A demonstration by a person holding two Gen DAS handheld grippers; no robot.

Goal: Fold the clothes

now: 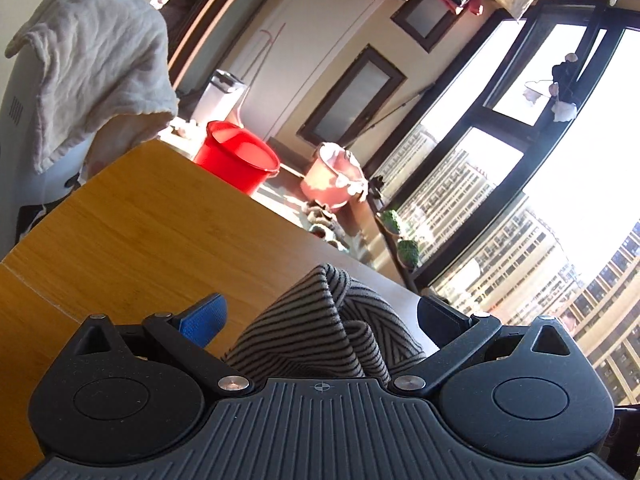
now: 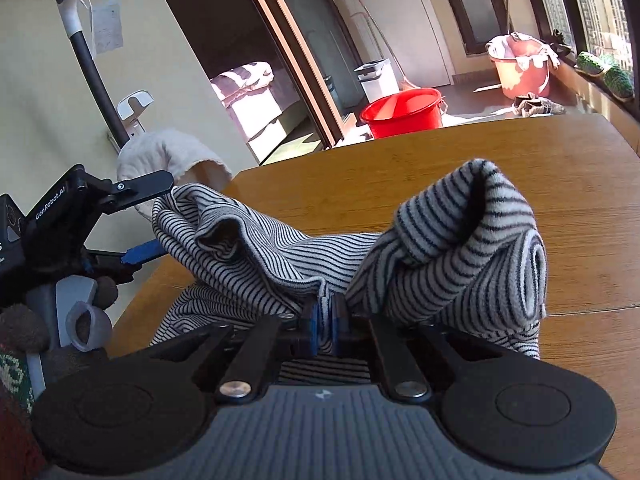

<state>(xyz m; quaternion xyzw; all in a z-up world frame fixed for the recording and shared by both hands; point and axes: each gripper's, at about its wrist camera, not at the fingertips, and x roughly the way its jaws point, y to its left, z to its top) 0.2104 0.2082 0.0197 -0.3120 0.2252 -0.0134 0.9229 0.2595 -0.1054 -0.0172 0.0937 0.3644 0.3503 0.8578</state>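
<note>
The right tongs (image 2: 325, 322) are closed on a fold of the striped garment (image 2: 460, 240), the blue pads pressed together with cloth between them. The garment hangs bunched over the wooden table (image 2: 520, 152), near the table's near edge, one roll of cloth standing up to the right of the pads. The left tongs (image 1: 320, 316) are spread wide; the same striped garment (image 1: 320, 320) lies between the fingers, touching neither blue pad (image 1: 202, 320). Beyond the table's far edge stands a red bucket (image 2: 402, 112).
</note>
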